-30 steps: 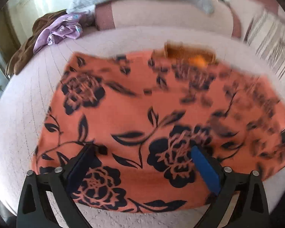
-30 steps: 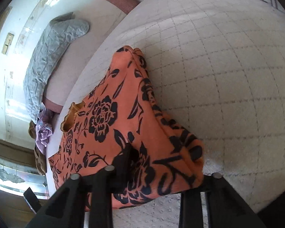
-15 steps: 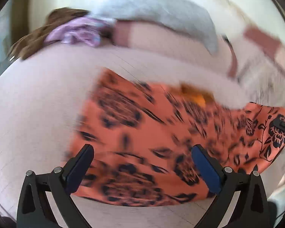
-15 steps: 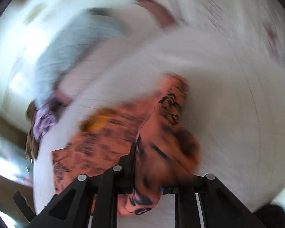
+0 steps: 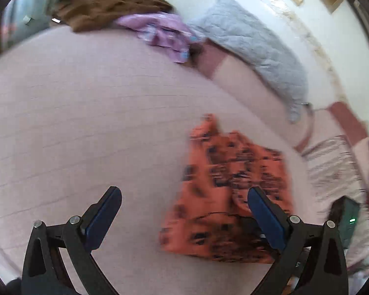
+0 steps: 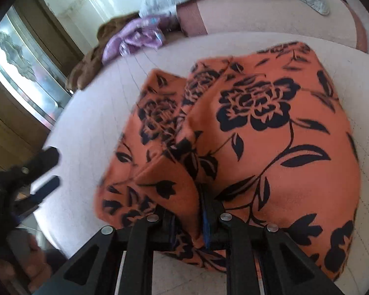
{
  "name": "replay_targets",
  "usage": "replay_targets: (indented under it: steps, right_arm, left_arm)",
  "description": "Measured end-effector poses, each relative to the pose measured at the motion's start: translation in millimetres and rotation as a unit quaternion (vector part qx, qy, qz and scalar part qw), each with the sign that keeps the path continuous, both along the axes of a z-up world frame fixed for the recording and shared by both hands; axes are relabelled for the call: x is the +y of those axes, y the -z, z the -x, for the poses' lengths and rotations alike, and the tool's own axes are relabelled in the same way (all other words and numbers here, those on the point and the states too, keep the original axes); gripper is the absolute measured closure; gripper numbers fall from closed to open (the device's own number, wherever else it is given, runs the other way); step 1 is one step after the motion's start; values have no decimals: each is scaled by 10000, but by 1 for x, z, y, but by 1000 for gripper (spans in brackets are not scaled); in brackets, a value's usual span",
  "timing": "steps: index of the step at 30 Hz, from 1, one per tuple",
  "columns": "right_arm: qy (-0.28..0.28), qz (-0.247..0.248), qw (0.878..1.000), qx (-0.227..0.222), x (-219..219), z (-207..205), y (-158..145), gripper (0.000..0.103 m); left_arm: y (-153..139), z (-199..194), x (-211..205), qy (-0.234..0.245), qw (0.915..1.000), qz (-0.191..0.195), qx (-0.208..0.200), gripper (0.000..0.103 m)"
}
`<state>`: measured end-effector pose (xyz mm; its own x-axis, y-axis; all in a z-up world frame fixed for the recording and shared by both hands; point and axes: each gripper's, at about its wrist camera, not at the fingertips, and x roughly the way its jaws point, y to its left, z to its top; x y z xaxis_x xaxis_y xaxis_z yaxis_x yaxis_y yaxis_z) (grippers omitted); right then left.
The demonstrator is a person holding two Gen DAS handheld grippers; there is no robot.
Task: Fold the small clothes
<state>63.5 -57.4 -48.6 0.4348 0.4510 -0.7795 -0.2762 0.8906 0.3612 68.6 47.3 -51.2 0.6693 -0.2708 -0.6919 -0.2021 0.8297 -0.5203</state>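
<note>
Right claw (image 6: 188, 223): pinched on a bunched edge of the cloth (image 6: 270, 135), which spread ahead of it on the bed (image 6: 91, 113).
Left claw (image 5: 184, 211): wide, empty, cloth just past its right finger.
Risk: thin pinch could slip and drop the fold; bunched layers could crease unevenly.

— What do the two grippers look like?
— The left gripper (image 5: 184, 211) has black triangular arms with cut-outs, silver screws at the joints and blue pads on its fingers (image 5: 265, 218).
— And the right gripper (image 6: 188, 223)?
— The same black frame, silver screws, a blue pad edge.
</note>
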Motion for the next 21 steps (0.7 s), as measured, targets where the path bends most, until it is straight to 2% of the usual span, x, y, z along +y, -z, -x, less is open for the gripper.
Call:
replay_targets:
  steps: [2, 5, 8, 11, 12, 15, 16, 17, 18, 19, 21]
  right_arm:
    - [-47, -113, 9998, -162, -6, 2, -11, 86]
    - [-80, -252, 9992, -284, -11, 5, -18, 86]
    - [-139, -251, 9987, -431, -11, 13, -19, 86]
    - [-174, -191, 9981, -558, -9, 16, -21, 86]
    - [-224, -161, 9978, -609, -15, 23, -23, 83]
    - [-473, -80, 9966, -662, -19, 38, -21, 83]
    - [-503, -125, 9962, -698, -24, 45, -21, 83]
    - [-498, -189, 9962, -696, -28, 49, -21, 83]
    - [-476, -273, 9962, -683, -33, 53, -21, 83]
    - [-435, -363, 9962, -666, -40, 58, -22, 83]
    - [-346, -502, 9962, -623, -52, 64, -23, 83]
  left_arm:
    - [-5, -18, -14, 303, 9990, 342, 30, 2]
    - [-8, -49, -47, 901, 9952, 344, 184, 2]
    - [8, -87, -79, 1458, 9860, 348, 734, 2]
    - [27, -113, -100, 1676, 9772, 98, 1296, 2]
    - [33, -118, -106, 1733, 9747, 56, 1411, 2]
    - [41, -120, -109, 1767, 9733, -9, 1462, 3]
    - [40, -120, -110, 1800, 9734, -12, 1415, 20]
    - [41, -120, -112, 1861, 9723, -32, 1413, 60]
    - [43, -122, -112, 1919, 9692, -39, 1546, 79]
    - [45, -129, -114, 1891, 9688, -37, 1599, 80]
    - [37, -128, -113, 1878, 9713, -64, 1455, 84]
